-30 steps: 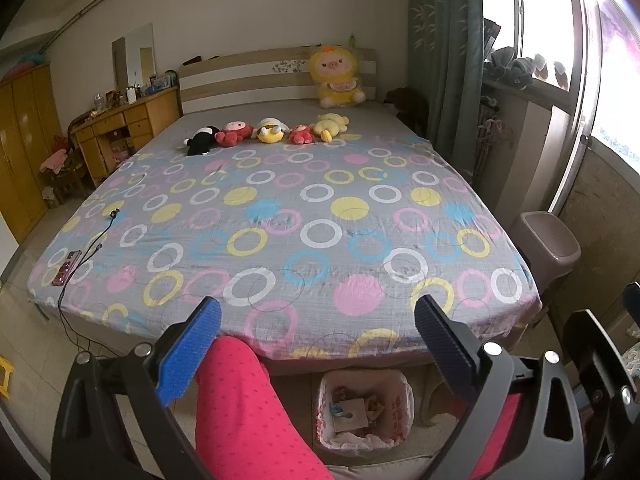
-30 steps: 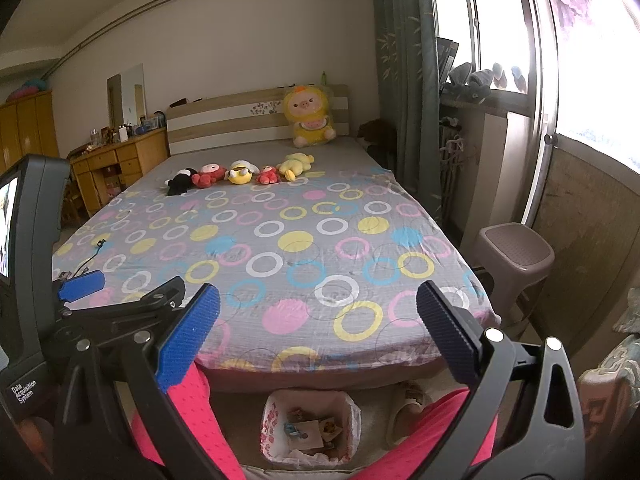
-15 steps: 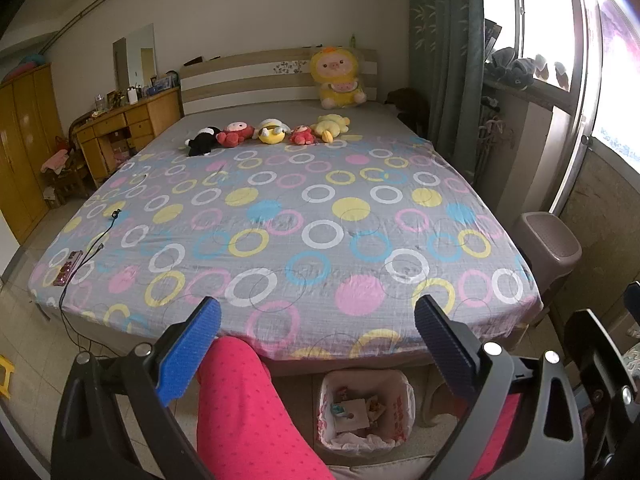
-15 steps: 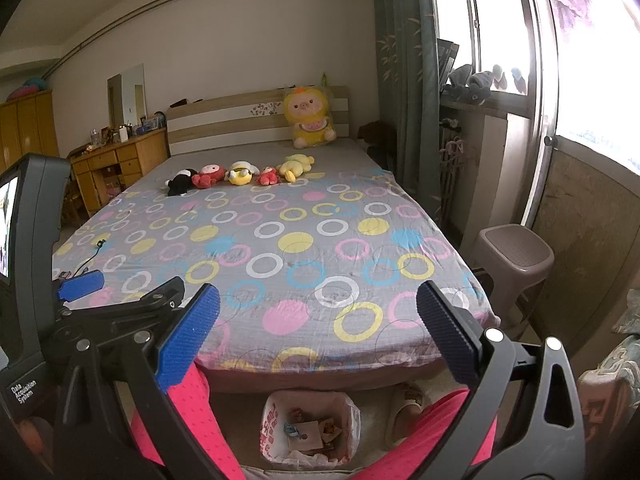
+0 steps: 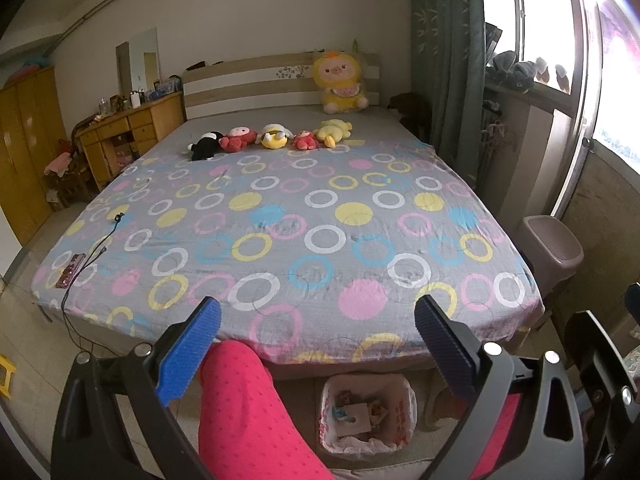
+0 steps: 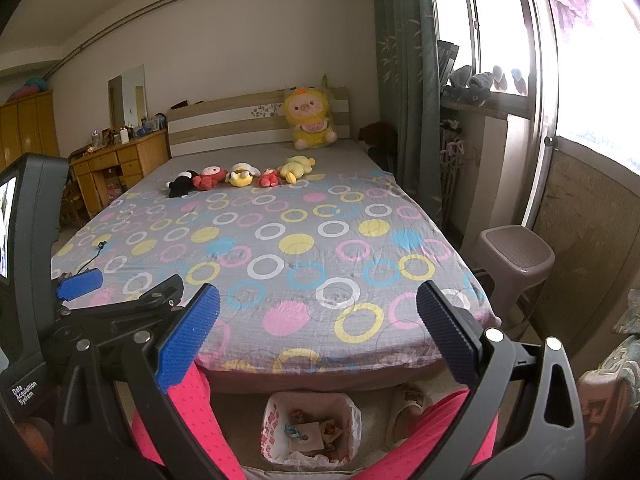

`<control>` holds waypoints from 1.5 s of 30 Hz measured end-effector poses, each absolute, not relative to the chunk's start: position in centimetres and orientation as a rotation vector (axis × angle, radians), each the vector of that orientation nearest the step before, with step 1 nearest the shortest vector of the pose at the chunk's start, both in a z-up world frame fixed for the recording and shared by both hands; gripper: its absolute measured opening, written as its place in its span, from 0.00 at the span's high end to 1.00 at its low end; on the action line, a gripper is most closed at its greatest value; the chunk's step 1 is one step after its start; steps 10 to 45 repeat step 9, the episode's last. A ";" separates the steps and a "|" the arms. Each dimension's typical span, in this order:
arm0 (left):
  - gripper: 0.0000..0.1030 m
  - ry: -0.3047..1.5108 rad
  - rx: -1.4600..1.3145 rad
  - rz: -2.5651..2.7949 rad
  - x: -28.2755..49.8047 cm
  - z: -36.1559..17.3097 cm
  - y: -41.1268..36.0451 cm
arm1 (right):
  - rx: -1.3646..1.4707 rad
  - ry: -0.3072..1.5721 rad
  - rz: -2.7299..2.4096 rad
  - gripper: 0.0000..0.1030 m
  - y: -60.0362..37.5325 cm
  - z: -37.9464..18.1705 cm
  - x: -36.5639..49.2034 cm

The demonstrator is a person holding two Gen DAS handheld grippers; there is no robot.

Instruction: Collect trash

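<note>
A small trash bin (image 5: 367, 416) lined with a white plastic bag stands on the floor at the foot of the bed, with paper and wrappers inside; it also shows in the right wrist view (image 6: 311, 428). My left gripper (image 5: 318, 354) is open and empty, held above the bin and a pink-trousered leg (image 5: 248, 412). My right gripper (image 6: 318, 344) is open and empty, also above the bin. The left gripper (image 6: 120, 304) shows at the left of the right wrist view.
A large bed (image 5: 288, 232) with a ring-patterned sheet fills the middle, with plush toys (image 5: 272, 138) near the headboard and a cable and power strip (image 5: 72, 270) at its left edge. A plastic stool (image 6: 514, 256) stands at the right, a slipper (image 6: 408, 404) by the bin.
</note>
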State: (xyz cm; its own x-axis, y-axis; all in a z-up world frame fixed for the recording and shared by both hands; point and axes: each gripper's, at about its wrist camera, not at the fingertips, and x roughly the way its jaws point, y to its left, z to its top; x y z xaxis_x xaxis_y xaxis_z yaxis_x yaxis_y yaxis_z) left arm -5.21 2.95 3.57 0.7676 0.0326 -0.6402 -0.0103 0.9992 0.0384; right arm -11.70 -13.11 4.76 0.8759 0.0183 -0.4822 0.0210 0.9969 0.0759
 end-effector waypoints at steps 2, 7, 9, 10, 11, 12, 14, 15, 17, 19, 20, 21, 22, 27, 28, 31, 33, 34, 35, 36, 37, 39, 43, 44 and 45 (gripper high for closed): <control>0.08 0.702 0.034 0.024 -5.2 3.6 3.0 | 0.080 0.505 -0.002 0.06 -13.2 4.8 -11.7; 0.08 0.710 0.035 0.018 -5.0 3.6 2.9 | 0.081 0.505 0.001 0.06 -13.3 4.9 -11.7; 0.08 0.711 0.035 0.019 -5.0 3.7 2.8 | 0.080 0.504 0.000 0.06 -13.2 4.9 -11.7; 0.08 0.711 0.035 0.019 -5.0 3.7 2.8 | 0.080 0.504 0.000 0.06 -13.2 4.9 -11.7; 0.08 0.711 0.035 0.019 -5.0 3.7 2.8 | 0.080 0.504 0.000 0.06 -13.2 4.9 -11.7; 0.08 0.711 0.035 0.019 -5.0 3.7 2.8 | 0.080 0.504 0.000 0.06 -13.2 4.9 -11.7; 0.08 0.711 0.035 0.019 -5.0 3.7 2.8 | 0.080 0.504 0.000 0.06 -13.2 4.9 -11.7; 0.08 0.711 0.035 0.019 -5.0 3.7 2.8 | 0.080 0.504 0.000 0.06 -13.2 4.9 -11.7; 0.08 0.711 0.035 0.019 -5.0 3.7 2.8 | 0.080 0.504 0.000 0.06 -13.2 4.9 -11.7; 0.08 0.711 0.035 0.019 -5.0 3.7 2.8 | 0.080 0.504 0.000 0.06 -13.2 4.9 -11.7; 0.08 0.711 0.035 0.019 -5.0 3.7 2.8 | 0.080 0.504 0.000 0.06 -13.2 4.9 -11.7; 0.08 0.711 0.035 0.019 -5.0 3.7 2.8 | 0.080 0.504 0.000 0.06 -13.2 4.9 -11.7; 0.08 0.711 0.035 0.019 -5.0 3.7 2.8 | 0.080 0.504 0.000 0.06 -13.2 4.9 -11.7; 0.08 0.711 0.035 0.019 -5.0 3.7 2.8 | 0.080 0.504 0.000 0.06 -13.2 4.9 -11.7; 0.08 0.711 0.035 0.019 -5.0 3.7 2.8 | 0.080 0.504 0.000 0.06 -13.2 4.9 -11.7; 0.08 0.711 0.035 0.019 -5.0 3.7 2.8 | 0.080 0.504 0.000 0.06 -13.2 4.9 -11.7; 0.08 0.711 0.035 0.019 -5.0 3.7 2.8 | 0.080 0.504 0.000 0.06 -13.2 4.9 -11.7; 0.08 0.711 0.035 0.019 -5.0 3.7 2.8 | 0.080 0.504 0.000 0.06 -13.2 4.9 -11.7; 0.08 0.711 0.035 0.019 -5.0 3.7 2.8 | 0.080 0.504 0.000 0.06 -13.2 4.9 -11.7; 0.08 0.711 0.035 0.019 -5.0 3.7 2.8 | 0.080 0.504 0.000 0.06 -13.2 4.9 -11.7; 0.08 0.711 0.035 0.019 -5.0 3.7 2.8 | 0.080 0.504 0.000 0.06 -13.2 4.9 -11.7; 0.08 0.711 0.035 0.019 -5.0 3.7 2.8 | 0.080 0.504 0.000 0.06 -13.2 4.9 -11.7; 0.08 0.711 0.035 0.019 -5.0 3.7 2.8 | 0.080 0.504 0.000 0.06 -13.2 4.9 -11.7; 0.08 0.711 0.035 0.019 -5.0 3.7 2.8 | 0.080 0.504 0.000 0.06 -13.2 4.9 -11.7; 0.08 0.711 0.035 0.019 -5.0 3.7 2.8 | 0.080 0.504 0.000 0.06 -13.2 4.9 -11.7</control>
